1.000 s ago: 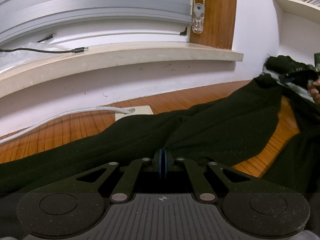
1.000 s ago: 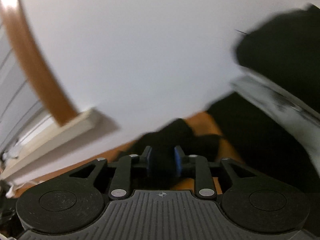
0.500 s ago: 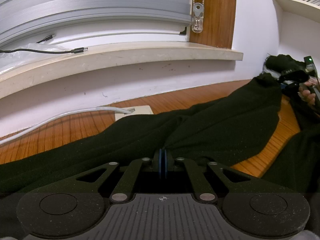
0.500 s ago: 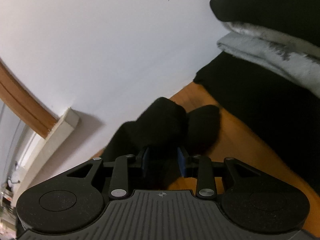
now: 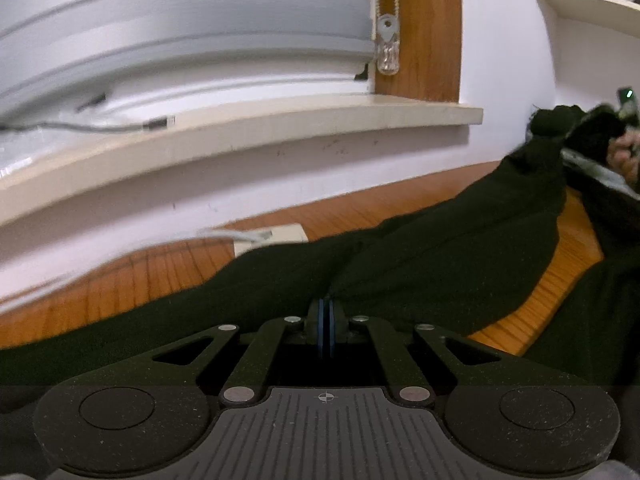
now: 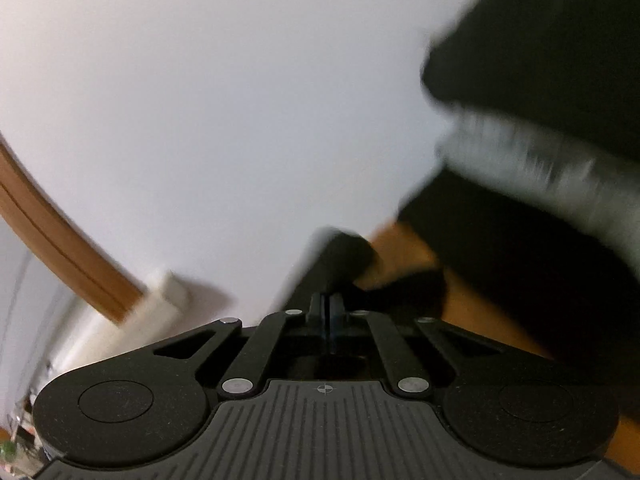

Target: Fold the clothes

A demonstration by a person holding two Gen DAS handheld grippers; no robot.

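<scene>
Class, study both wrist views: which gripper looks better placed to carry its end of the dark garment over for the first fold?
Probably the right gripper: it has just closed on a raised end of the dark garment. The left gripper pinches cloth lying on the wooden table.

Right wrist view smears badly: the grey cloth (image 6: 532,160) and black pile (image 6: 540,32) lose all detail (kind untellable). The dark garment (image 5: 440,248) runs past the left view's edges, and the hand (image 5: 628,156) is cut by the frame.
</scene>
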